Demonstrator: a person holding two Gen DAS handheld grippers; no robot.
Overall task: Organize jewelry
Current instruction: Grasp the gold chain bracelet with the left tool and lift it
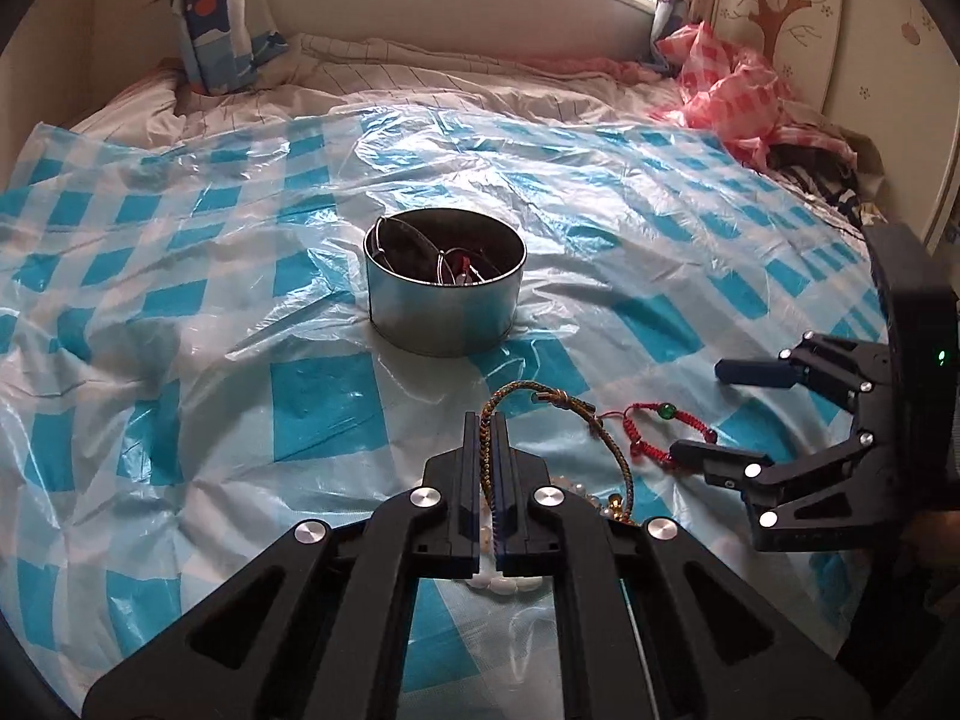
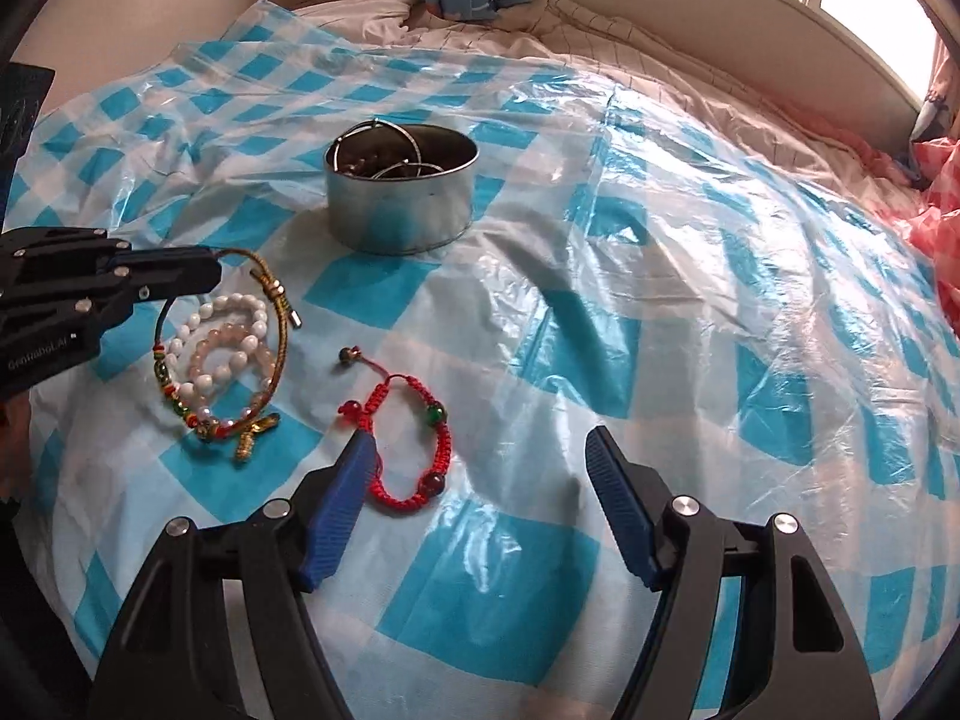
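Left gripper (image 1: 487,420) clamped tight on the multicolour braided cord bracelet (image 1: 528,396), which loops out over the white bead bracelet (image 2: 198,354) on the blue-checked plastic sheet (image 2: 690,300). Right gripper (image 2: 480,450) spread wide, holding nothing, one blue pad just beside the red braided bracelet (image 2: 414,450) (contact unclear). Metal tin (image 2: 399,204) stands further toward the sheet's far edge, rings inside. Bedding beyond.
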